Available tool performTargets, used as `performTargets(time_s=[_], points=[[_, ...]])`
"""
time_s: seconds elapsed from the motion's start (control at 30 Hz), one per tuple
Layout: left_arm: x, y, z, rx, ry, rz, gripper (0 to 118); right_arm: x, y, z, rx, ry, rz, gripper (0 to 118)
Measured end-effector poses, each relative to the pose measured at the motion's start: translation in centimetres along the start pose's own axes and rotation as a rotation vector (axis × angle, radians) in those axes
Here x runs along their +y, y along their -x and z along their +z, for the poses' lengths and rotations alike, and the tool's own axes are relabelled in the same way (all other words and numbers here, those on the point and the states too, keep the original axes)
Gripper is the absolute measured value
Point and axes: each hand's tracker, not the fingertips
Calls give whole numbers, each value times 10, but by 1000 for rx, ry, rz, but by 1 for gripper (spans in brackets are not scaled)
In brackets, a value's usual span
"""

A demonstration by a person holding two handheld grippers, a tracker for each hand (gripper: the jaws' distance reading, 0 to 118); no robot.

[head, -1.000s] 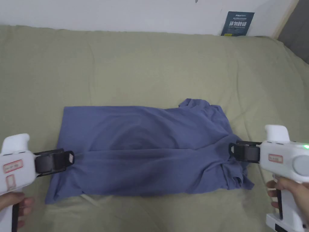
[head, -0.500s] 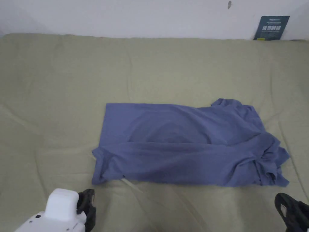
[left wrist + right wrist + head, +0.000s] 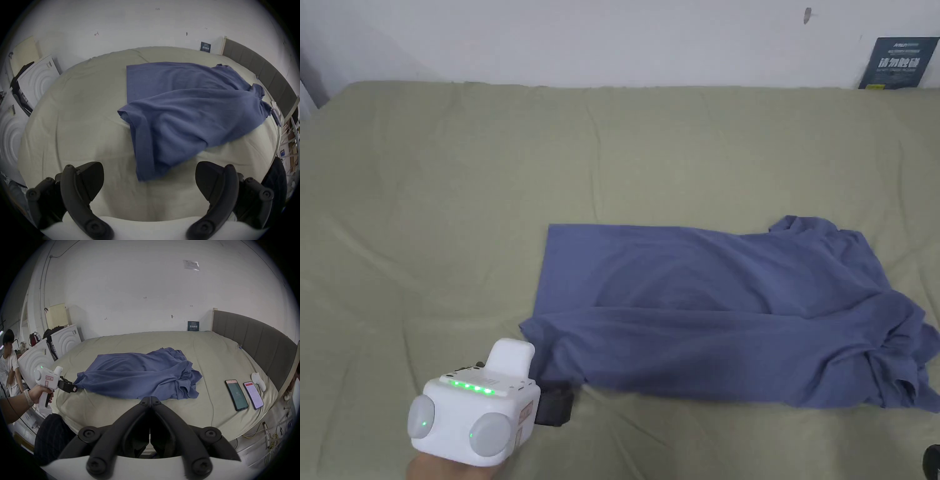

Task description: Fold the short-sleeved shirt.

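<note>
We're holding the left gripper [image 3: 149,183] at 7 o'clock, jaws spread wide and empty, just short of the shirt's near corner. The right gripper [image 3: 150,400] is pinched closed on nothing. The blue shirt [image 3: 725,312] is lying half-folded on the bed [image 3: 456,219], toward 3 o'clock.

The shirt [image 3: 725,319] lies on the bed [image 3: 487,187] — the left gripper [image 3: 556,406] near its near-left corner, two phones [image 3: 243,394] right.
</note>
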Motion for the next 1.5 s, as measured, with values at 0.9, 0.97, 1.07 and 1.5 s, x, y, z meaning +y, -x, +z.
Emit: performTargets(time_s=[0.9, 0.97, 1.07, 1.5], points=[[21, -3, 0, -20, -32, 39, 7, 11, -132, -220, -72, 434, -25, 6], [20, -4, -1, -32, -12, 52, 7, 13, -133, -216, -74, 431, -58, 6], [20, 1, -1, -53, -10, 100, 7, 18, -130, -198, -53, 413, -84, 6], [33, -6, 124, -77, -211, 54, 6, 97, -109, -58, 30, 253, -100, 6]])
